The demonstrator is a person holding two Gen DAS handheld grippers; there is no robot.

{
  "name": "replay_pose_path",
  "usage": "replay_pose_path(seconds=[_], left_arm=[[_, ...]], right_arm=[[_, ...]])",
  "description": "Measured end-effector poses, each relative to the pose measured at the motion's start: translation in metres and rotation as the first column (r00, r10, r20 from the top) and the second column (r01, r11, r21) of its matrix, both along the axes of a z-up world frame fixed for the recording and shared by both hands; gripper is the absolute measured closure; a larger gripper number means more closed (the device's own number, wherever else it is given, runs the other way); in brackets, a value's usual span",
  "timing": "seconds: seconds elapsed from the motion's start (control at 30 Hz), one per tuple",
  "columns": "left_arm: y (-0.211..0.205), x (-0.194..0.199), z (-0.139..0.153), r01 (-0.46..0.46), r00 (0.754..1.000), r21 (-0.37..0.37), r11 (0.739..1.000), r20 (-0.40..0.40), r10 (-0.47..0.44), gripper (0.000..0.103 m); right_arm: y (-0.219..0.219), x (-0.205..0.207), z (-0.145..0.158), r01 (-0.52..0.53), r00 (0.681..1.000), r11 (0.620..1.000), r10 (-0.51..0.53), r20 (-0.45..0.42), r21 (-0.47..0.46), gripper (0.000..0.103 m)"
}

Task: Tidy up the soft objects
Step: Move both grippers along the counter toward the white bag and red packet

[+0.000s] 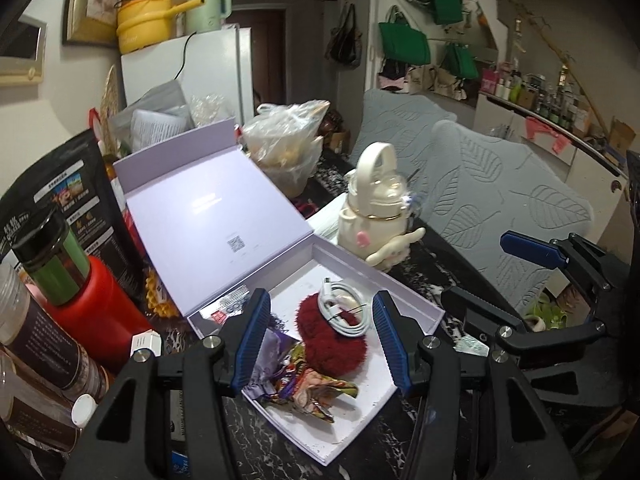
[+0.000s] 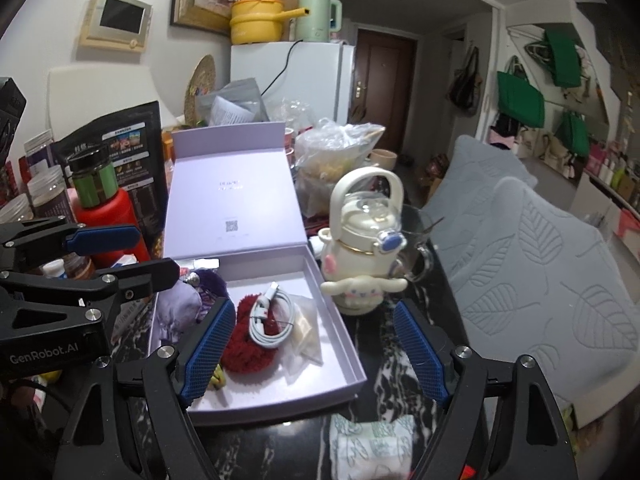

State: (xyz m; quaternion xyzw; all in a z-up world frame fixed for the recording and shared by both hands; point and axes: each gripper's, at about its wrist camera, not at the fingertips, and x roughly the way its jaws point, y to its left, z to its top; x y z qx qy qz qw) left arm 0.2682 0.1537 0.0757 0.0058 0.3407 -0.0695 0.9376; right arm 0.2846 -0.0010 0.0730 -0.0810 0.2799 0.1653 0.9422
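Note:
An open lilac box (image 1: pixel 416 304) (image 2: pixel 344 344) lies on the dark marble table with its lid standing up behind. Inside are a red fluffy scrunchie (image 1: pixel 332 340) (image 2: pixel 244 352), a coiled white cable (image 1: pixel 344 308) (image 2: pixel 272 320) on top of it, crumpled foil wrappers (image 1: pixel 304 392), a purple fabric piece (image 2: pixel 180 312) and a clear packet (image 2: pixel 306 334). My left gripper (image 1: pixel 320 340) is open and empty, its blue pads either side of the scrunchie above the box. My right gripper (image 2: pixel 312 356) is open and empty over the box's right edge.
A white Cinnamoroll bottle (image 1: pixel 372 216) (image 2: pixel 368 240) stands right of the box. A red bottle (image 1: pixel 92 304) (image 2: pixel 108 216), jars and a black pouch (image 1: pixel 76 192) crowd the left. A folded patterned cloth (image 2: pixel 372 444) lies at the table's front. Grey cushions (image 2: pixel 540 280) lie right.

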Motion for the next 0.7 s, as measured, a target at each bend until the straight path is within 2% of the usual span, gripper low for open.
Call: replay_pose_path(seconds=[0.13, 0.27, 0.4, 0.53, 0.7], left_arm=[[-0.007, -0.008, 0.006, 0.029, 0.999, 0.001, 1.000, 0.020, -0.029, 0.049], [-0.015, -0.016, 0.011, 0.046, 0.998, 0.005, 0.999, 0.036, -0.046, 0.027], [-0.019, -0.023, 0.014, 0.057, 0.996, 0.004, 0.998, 0.071, -0.057, 0.026], [-0.026, -0.023, 0.013, 0.093, 0.995, -0.014, 0.996, 0.047, -0.092, 0.026], [-0.038, -0.030, 0.013, 0.129, 0.990, -0.018, 0.991, 0.062, -0.128, 0.026]], right_arm=[[-0.008, -0.014, 0.005, 0.024, 1.000, 1.000, -0.024, 0.016, 0.004, 0.020], [-0.018, -0.029, 0.010, 0.046, 0.998, 0.999, -0.046, 0.034, 0.004, 0.020], [-0.031, -0.037, 0.010, 0.064, 0.998, 0.997, -0.065, 0.021, 0.032, 0.017], [-0.042, -0.047, 0.009, 0.108, 0.994, 0.994, -0.108, 0.021, 0.022, 0.017], [-0.055, -0.060, 0.008, 0.147, 0.989, 0.989, -0.148, 0.024, 0.024, 0.014]])
